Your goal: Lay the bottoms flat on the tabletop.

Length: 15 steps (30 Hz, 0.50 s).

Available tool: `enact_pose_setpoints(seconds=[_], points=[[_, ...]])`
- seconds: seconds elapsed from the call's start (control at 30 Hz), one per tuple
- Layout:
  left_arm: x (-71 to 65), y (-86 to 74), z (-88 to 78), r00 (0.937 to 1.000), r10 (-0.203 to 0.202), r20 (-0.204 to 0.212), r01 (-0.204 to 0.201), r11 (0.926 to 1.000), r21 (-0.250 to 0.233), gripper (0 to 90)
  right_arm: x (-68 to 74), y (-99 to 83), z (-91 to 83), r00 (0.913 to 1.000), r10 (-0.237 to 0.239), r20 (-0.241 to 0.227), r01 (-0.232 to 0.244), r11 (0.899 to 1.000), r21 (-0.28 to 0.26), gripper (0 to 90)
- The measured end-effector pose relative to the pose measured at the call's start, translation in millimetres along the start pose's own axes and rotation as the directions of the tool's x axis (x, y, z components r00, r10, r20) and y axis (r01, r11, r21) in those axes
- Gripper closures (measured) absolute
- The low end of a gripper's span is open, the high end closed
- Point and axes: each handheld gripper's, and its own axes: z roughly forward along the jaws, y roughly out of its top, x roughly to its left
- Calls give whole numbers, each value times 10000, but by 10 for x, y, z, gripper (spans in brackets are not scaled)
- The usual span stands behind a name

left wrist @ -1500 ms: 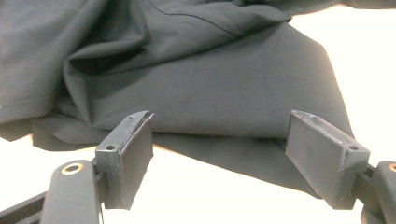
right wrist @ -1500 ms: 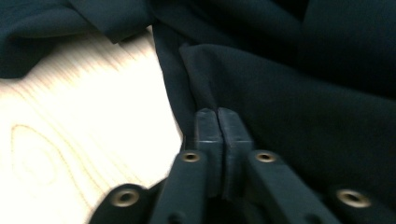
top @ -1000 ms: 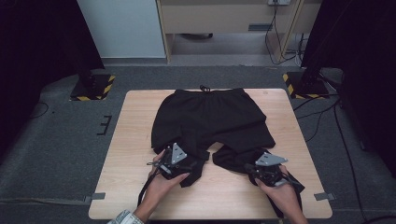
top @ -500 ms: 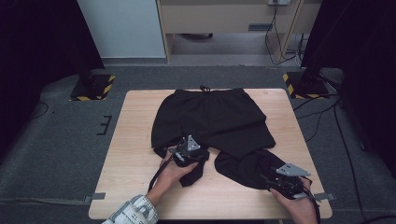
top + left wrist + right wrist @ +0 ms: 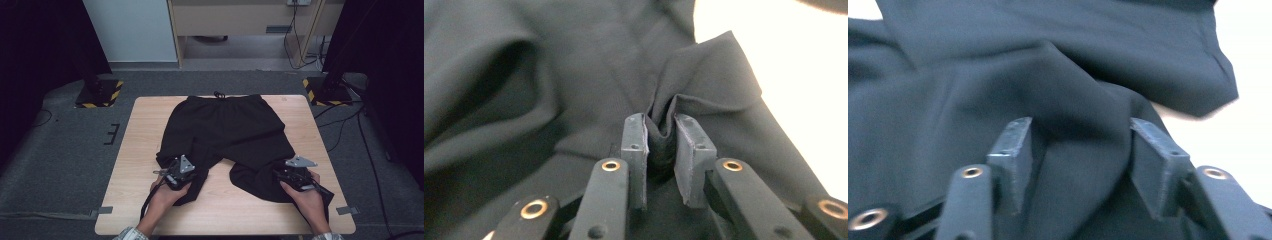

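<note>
High view: nearest you, your two hands hold the grippers at the leg ends of the black shorts (image 5: 227,132), which lie spread on the wooden table (image 5: 135,150) with the waistband at the far edge.

Your left gripper (image 5: 176,176) sits on the left leg. In the left gripper view its jaws have just been closing, and a pinched ridge of cloth (image 5: 663,131) now stands between the pads; they look narrow and clamped on it. Check that you have the hem itself and both layers, not just a top fold, before you lift.

Your right gripper (image 5: 291,174) rests on the right leg near its outer corner. In the right gripper view its jaws have just eased in a little but stand fairly wide, with a hump of cloth between them that the pads (image 5: 1013,150) do not yet squeeze. Press lower so the fabric bunches deeper, then close fully.

Match both grips at the same height on each leg, so the far waistband stays square when you pull.
</note>
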Motion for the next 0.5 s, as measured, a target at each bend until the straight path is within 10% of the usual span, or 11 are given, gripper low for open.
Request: enact_pose_setpoints(seconds=[0.23,0.5], points=[[17,-252,-322,9953,-598,-768,527,9944,-916,492,67,250,303,9993,-217,-305,230,9988,428,535],[18,-201,-377,9935,-732,-872,559,9808,-1870,410,79,243,277,9996,-73,-289,88,9986,521,501]])
